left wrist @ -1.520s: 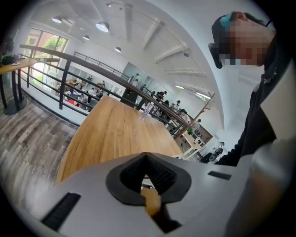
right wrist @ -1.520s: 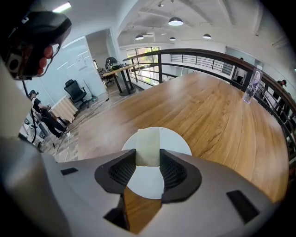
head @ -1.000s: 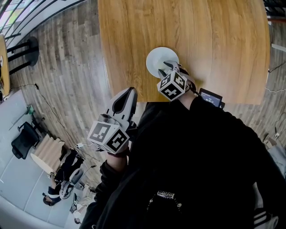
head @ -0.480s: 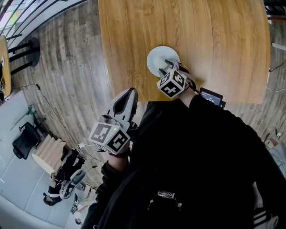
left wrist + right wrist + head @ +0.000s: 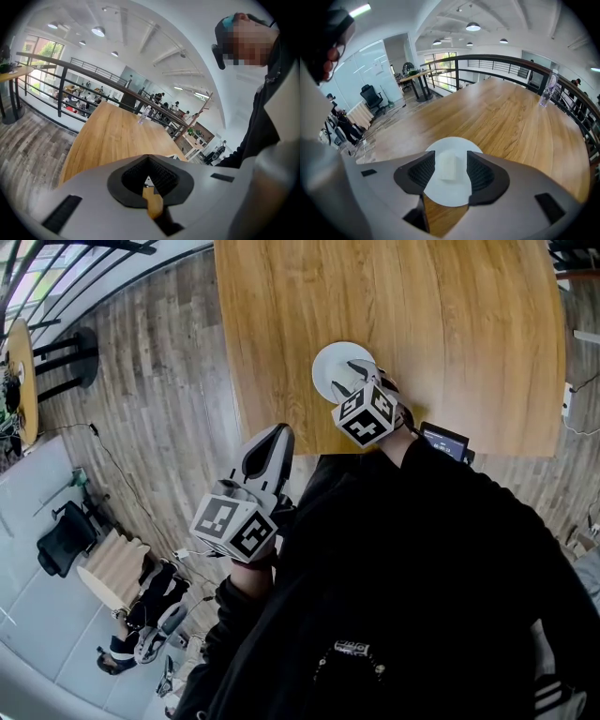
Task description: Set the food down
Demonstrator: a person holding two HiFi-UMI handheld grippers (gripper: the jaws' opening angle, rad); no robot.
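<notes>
Jaws on the right gripper (image 5: 450, 155) stand wide and have just been opening. The food (image 5: 448, 166), a pale block, sits between them with a gap to each pad, so nothing grips it. It lies on the white plate (image 5: 443, 197), a bit toward 12 o'clock of the plate's middle in the right gripper view. In the head view, the plate is on the wooden table (image 5: 422, 324) close to its 6 o'clock edge, with the right gripper angled down over the plate's 4 o'clock side. The left gripper (image 5: 148, 159) has its jaws together and empty, parked off the table at about 7 o'clock of the plate, over the floor (image 5: 159, 381). This looks like the release step of the set-down, with the food already on the plate. The next move probably calls for backing the right gripper up and away toward 5 o'clock, jaws wide, so neither pad clips the block or drags the plate. The left gripper likely has no part in it.
</notes>
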